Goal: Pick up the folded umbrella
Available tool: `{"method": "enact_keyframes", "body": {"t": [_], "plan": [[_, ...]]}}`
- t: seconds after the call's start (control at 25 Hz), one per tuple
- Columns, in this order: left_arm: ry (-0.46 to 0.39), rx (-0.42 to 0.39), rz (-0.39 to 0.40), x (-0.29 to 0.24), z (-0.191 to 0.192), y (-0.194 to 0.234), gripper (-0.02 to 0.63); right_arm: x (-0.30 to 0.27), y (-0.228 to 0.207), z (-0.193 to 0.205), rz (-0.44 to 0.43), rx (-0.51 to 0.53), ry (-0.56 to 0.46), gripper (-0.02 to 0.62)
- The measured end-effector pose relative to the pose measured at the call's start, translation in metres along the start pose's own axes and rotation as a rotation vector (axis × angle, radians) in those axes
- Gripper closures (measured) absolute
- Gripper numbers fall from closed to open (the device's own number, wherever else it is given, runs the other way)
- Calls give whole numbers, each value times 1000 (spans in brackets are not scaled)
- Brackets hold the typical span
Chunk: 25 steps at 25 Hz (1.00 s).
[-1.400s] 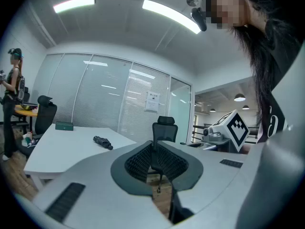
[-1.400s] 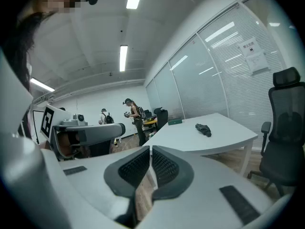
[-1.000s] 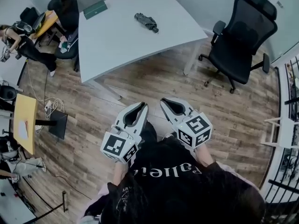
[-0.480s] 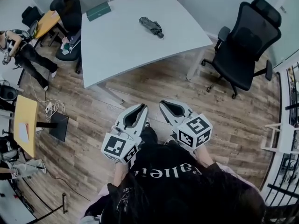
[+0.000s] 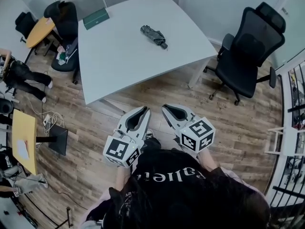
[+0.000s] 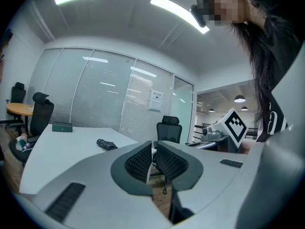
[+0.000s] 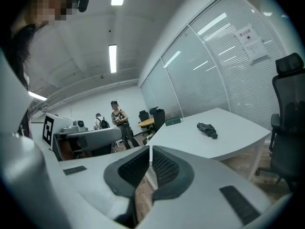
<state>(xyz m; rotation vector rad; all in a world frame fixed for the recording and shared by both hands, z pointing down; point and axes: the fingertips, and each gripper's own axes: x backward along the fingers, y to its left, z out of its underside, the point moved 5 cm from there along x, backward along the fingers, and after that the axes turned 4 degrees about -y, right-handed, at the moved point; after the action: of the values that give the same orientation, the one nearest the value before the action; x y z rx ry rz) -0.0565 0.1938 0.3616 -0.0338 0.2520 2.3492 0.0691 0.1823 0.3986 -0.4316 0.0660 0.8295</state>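
The folded umbrella (image 5: 153,36), dark grey and rolled up, lies on the white table (image 5: 119,51) toward its far right part. It also shows small in the left gripper view (image 6: 106,144) and the right gripper view (image 7: 208,129). My left gripper (image 5: 145,109) and right gripper (image 5: 165,108) hover side by side over the wooden floor, well short of the table. Both are shut with nothing between their jaws, which meet at the tips in the left gripper view (image 6: 153,145) and the right gripper view (image 7: 150,150).
A green box (image 5: 96,18) lies at the table's far left corner. A black office chair (image 5: 245,49) stands right of the table, and other chairs (image 5: 64,20) stand at its far left. A person (image 5: 21,75) stands at the left edge. A railing (image 5: 293,142) runs along the right.
The table and umbrella have come closer and lower in the head view as I move toward them. Both grippers keep the same pose, shut.
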Motion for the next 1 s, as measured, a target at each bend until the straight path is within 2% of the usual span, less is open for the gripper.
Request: {"method": "enact_keyframes", "body": {"t": [0.68,1.0], "plan": [[13,-19,113,-18,-20,116,557,-107,-2,-19,97,-69,-31,563],[41,29,161,-20,-6,132,557,-118,5,-5,142,-94,21,563]]}}
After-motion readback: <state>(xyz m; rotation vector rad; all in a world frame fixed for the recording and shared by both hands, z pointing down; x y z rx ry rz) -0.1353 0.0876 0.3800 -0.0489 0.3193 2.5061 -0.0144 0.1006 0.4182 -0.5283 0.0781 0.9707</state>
